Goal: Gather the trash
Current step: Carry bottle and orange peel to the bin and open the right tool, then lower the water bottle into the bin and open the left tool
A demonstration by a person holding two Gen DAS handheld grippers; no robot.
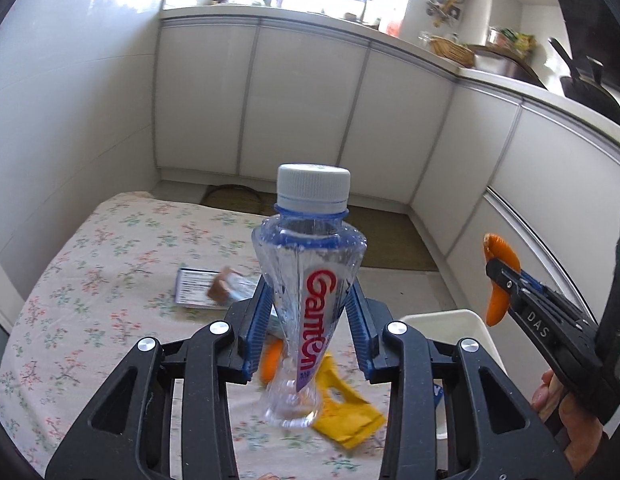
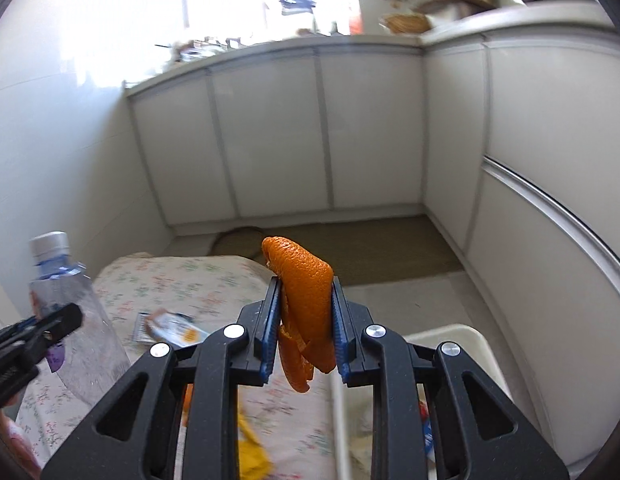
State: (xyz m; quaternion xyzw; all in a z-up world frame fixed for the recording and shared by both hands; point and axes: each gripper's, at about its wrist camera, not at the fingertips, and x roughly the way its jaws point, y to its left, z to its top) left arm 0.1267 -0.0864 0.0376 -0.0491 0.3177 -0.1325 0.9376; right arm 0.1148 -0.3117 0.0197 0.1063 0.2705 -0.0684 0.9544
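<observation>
My left gripper [image 1: 309, 292] is shut on a crushed clear plastic bottle [image 1: 306, 248] with a white cap and a red-lettered label, held upright above the floral-cloth table [image 1: 90, 280]. My right gripper [image 2: 306, 300] is shut on a curled piece of orange peel [image 2: 304, 276], which hangs down between the blue pads. In the left wrist view the right gripper [image 1: 506, 276] is off to the right, over a white bin [image 1: 462, 324]. On the table lie a blue-white wrapper [image 1: 206, 288], a yellow packet [image 1: 346, 412] and another bit of orange peel [image 1: 270, 360].
The white bin [image 2: 462, 336] stands at the table's right edge and holds some scraps. White cabinets [image 1: 302, 100] wrap around the back and right. A brown mat [image 2: 370, 248] covers the floor beyond the table. A black pan [image 1: 590, 92] sits on the counter.
</observation>
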